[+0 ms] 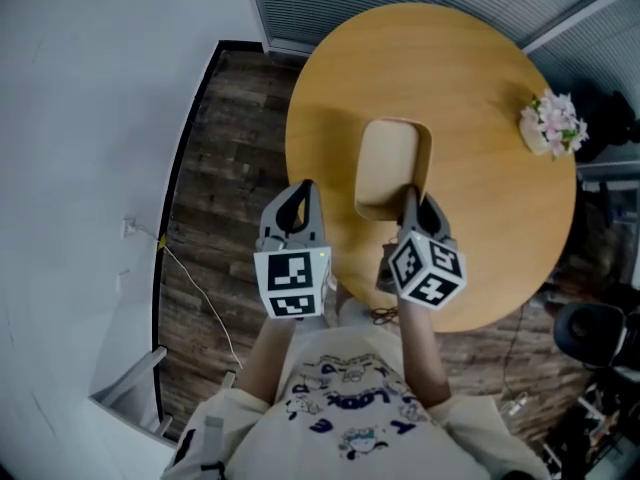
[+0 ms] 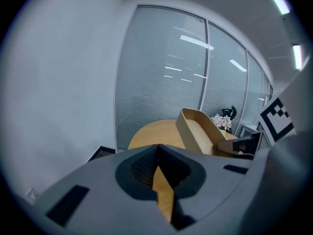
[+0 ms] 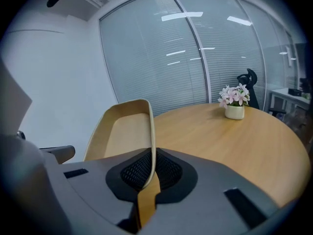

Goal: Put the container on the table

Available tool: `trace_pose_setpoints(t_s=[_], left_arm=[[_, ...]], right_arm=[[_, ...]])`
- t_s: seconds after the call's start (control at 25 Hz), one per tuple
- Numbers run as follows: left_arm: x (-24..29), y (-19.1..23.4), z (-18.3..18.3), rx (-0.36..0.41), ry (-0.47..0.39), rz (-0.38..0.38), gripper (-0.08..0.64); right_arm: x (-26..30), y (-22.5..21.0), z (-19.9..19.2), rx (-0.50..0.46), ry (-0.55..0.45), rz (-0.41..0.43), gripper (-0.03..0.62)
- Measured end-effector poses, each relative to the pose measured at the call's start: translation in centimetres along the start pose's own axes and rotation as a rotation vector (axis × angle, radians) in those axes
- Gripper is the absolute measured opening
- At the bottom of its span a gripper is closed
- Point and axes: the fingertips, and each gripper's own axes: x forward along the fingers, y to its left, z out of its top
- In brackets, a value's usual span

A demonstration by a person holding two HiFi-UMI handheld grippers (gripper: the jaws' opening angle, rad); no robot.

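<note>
Nearest the person, the left gripper (image 1: 302, 190) is held level with the table's near left edge. Its jaws are closed on each other with nothing between them, and only table colour shows through the slot below the tips. It is apart from the container and plays no part in the hold.

Just to its right, the right gripper (image 1: 410, 198) is clamped on the wooden container (image 1: 390, 163). The right gripper view shows the thin wall pinched between the ribbed pads at the near end of the container's right-hand side.

From that grip the container's long axis runs straight away toward the far side, and its open hollow lies to the left of the jaws. It sits over the near middle of the round wooden table (image 1: 470, 78). A soft shadow to its left suggests it is carried just clear of the top, though contact at the far end cannot be ruled out.

Judgement: the right gripper alone governs the set-down. A level descent is needed, since a one-corner hold lets the far end dip.

Farther right, a small flower pot (image 1: 552, 126) stands near the table edge, well apart from the container.
</note>
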Motion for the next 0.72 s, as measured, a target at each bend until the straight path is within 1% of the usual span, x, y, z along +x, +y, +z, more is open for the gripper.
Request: trace_pose_setpoints(t_s=[0.24, 0.72], left_arm=[[1.9, -0.5, -2.9, -0.026, 0.076, 0.003, 0.003], [3.7, -0.8, -8.4, -0.062, 0.216, 0.002, 0.003]], right_arm=[[2.4, -0.8, -2.9, -0.001, 0.090, 0.002, 0.012], [5.4, -2.2, -8.7, -0.027, 0.268, -0.032, 0.012]])
